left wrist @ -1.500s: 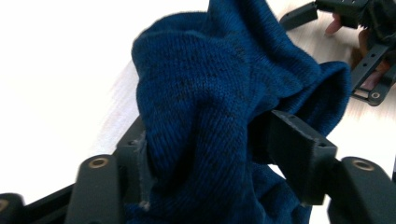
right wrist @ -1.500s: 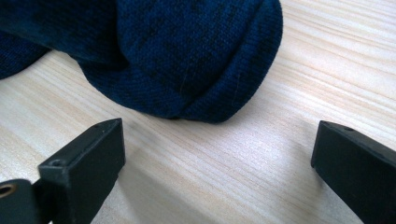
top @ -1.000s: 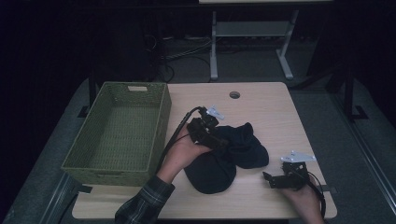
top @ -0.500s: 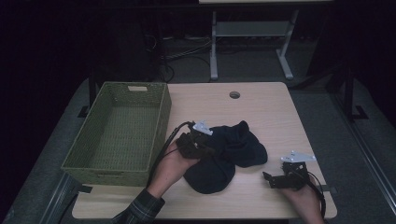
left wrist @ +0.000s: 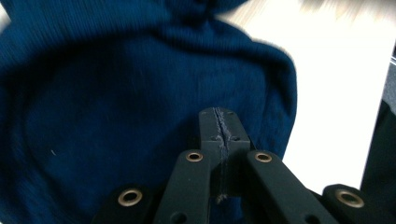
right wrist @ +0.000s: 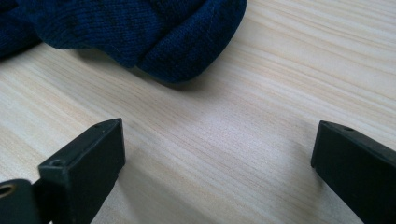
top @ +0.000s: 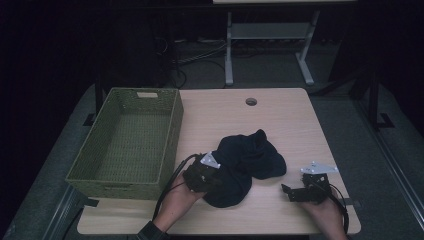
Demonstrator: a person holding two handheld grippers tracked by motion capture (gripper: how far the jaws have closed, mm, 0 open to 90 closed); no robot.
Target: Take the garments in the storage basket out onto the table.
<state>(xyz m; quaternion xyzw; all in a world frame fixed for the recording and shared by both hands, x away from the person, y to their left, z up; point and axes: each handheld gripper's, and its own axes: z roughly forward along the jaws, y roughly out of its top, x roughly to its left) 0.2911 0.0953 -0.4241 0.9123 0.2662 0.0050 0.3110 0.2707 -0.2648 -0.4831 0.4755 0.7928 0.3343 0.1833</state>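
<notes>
A dark blue knitted garment [top: 250,160] lies crumpled on the near middle of the wooden table [top: 280,115]. My left gripper [top: 216,176] sits at the garment's left edge, near the table's front. In the left gripper view its jaws are pressed together [left wrist: 219,128] with blue fibres caught along the seam, and the garment [left wrist: 116,93] spreads behind them. My right gripper [top: 287,192] rests on the table to the right of the garment, pointing left at it. Its jaws stand wide apart [right wrist: 215,140] over bare wood, a short way from a rolled edge of the garment [right wrist: 154,32].
A green woven basket [top: 170,135] with nothing in it stands along the table's left side, close to my left hand. A round cable hole [top: 251,101] sits at the table's far middle. Dark floor, cables and a white stand lie beyond.
My left gripper has drawn back toward the table's front edge, from the garment's top left to its near left side, and the cloth there has shifted with it. The right gripper has stayed put.
</notes>
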